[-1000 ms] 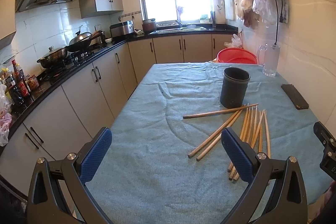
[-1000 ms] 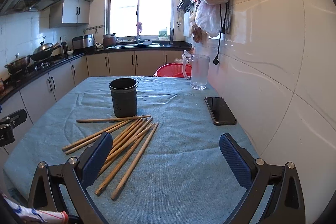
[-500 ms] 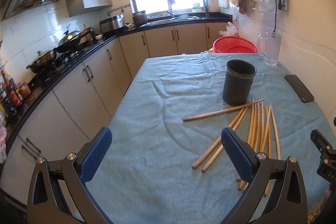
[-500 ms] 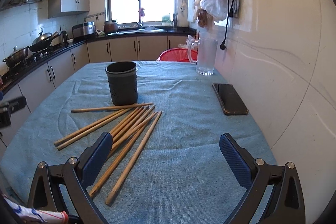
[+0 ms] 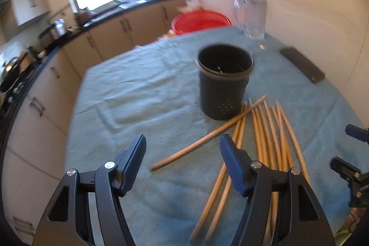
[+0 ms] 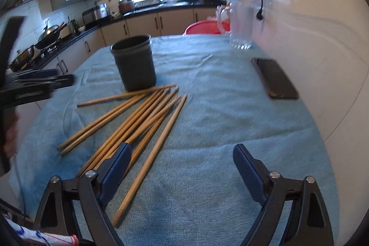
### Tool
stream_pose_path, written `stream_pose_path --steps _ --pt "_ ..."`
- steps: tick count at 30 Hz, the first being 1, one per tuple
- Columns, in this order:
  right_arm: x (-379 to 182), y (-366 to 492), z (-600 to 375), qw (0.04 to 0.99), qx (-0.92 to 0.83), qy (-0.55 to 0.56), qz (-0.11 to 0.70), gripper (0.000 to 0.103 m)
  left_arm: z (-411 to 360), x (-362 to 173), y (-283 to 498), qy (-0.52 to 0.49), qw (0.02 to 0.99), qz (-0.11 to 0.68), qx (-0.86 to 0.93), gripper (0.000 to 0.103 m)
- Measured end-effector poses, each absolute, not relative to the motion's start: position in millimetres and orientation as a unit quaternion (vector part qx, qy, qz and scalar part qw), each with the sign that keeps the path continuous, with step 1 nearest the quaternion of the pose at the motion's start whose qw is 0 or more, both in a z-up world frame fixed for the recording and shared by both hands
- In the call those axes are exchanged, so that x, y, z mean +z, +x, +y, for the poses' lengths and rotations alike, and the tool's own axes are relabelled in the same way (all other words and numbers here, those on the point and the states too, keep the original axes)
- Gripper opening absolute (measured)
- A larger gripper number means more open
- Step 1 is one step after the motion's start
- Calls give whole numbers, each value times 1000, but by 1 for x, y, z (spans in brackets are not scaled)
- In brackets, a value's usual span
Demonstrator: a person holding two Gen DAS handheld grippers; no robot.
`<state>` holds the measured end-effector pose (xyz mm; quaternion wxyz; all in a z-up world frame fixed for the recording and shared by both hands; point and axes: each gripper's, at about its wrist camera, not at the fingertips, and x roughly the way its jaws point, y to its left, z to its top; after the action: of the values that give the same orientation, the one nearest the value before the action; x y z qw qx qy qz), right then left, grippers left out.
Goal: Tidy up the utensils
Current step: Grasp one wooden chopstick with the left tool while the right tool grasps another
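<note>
Here, chopsticks (image 6: 129, 123) fanned across the blue tablecloth (image 6: 219, 130), centre-left in the right wrist view, tips converging just beside the dark utensil cup (image 6: 133, 63). Right gripper (image 6: 182, 167) low in the frame, jaws closing with nothing between them, left pad just over the bundle's lower ends. Left gripper (image 5: 182, 160) likewise closing and empty; one stray chopstick (image 5: 207, 135) lying slantwise just beyond its gap, the cup (image 5: 223, 84) upright above that, centre frame. Farther off: black phone (image 6: 274, 77) at right, glass jug (image 6: 239, 27) upper right, red basin (image 5: 200, 21) behind the table edge. Nothing between grippers and sticks.
</note>
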<state>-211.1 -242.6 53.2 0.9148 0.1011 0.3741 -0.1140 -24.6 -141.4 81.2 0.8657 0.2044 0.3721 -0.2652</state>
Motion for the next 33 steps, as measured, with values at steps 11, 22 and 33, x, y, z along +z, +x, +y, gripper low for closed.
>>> stream_pose_path --steps 11,22,33 --pt "46 -201 -252 909 -112 99 388 89 -175 20 19 256 799 437 -324 53" --pt "36 -185 -255 901 -104 110 407 89 -175 13 27 215 770 490 -346 20" --pt "21 -161 -234 884 -73 84 454 59 -134 14 -4 163 767 548 -292 15"
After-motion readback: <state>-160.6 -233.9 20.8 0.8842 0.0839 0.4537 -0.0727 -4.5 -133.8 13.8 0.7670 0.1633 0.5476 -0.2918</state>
